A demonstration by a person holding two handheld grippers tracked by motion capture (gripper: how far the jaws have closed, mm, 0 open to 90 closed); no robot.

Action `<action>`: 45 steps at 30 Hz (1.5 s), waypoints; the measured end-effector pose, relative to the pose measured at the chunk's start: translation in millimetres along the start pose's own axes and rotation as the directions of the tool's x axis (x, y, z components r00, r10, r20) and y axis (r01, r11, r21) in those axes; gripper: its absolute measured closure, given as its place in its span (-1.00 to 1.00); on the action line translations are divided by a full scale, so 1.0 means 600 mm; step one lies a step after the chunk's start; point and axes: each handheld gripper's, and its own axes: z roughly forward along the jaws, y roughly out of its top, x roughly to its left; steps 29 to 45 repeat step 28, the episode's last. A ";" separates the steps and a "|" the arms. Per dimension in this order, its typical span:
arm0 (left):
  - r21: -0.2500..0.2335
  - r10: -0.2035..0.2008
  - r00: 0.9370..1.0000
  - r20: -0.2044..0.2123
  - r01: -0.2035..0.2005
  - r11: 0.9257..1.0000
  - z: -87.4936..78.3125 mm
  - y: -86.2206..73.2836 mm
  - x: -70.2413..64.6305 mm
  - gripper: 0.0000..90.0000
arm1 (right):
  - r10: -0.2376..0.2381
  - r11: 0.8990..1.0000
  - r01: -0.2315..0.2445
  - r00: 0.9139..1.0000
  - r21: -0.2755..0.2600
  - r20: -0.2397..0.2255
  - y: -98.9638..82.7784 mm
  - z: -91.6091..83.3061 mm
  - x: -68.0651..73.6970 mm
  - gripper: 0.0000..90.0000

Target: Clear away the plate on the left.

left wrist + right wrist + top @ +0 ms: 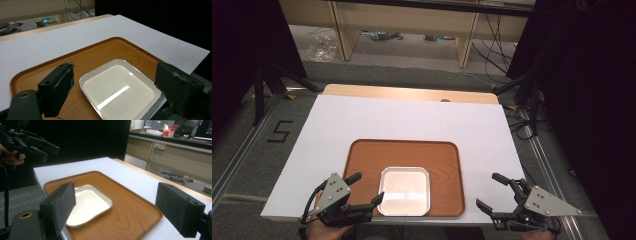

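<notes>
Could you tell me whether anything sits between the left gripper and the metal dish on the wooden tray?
Nothing visible does. The left gripper, jaws open, hangs beside the metal dish on the wooden tray, with bare tray between.

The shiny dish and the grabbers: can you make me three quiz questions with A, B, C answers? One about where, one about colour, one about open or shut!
1. Where does the metal dish sit?
A. On the wooden tray
B. On the floor
C. In a gripper

2. What colour is the wooden tray?
A. Blue
B. Brown
C. Green

3. How are the left gripper and right gripper?
A. Both shut
B. Both open
C. Only the left one open

Answers:
1 A, the dish lies inside the tray's near edge.
2 B, brown wood grain shows around the dish.
3 B, each gripper's jaws stand wide apart, holding nothing.
</notes>
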 end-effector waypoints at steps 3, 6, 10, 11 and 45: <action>-0.003 0.009 1.000 0.001 -0.009 1.000 -0.003 0.000 -0.003 -0.65 | -0.001 1.000 0.001 1.000 -0.001 0.000 0.000 0.000 -0.001 -0.62; -0.006 0.006 1.000 0.002 -0.006 1.000 -0.006 -0.001 -0.007 -0.65 | 0.000 1.000 0.000 1.000 -0.009 -0.002 0.000 0.001 0.000 -0.62; -0.009 0.015 1.000 0.012 -0.015 1.000 -0.008 -0.002 -0.013 -0.65 | 0.001 1.000 -0.001 1.000 -0.001 -0.001 0.000 0.000 0.000 -0.62; -0.010 0.005 1.000 0.013 -0.005 1.000 -0.007 -0.003 -0.016 -0.65 | 0.003 1.000 -0.003 1.000 -0.014 -0.006 0.000 0.001 0.000 -0.62; 0.003 0.020 1.000 0.006 -0.020 1.000 -0.005 -0.004 -0.013 -0.65 | -0.001 1.000 0.001 1.000 -0.016 -0.006 0.000 0.001 -0.001 -0.62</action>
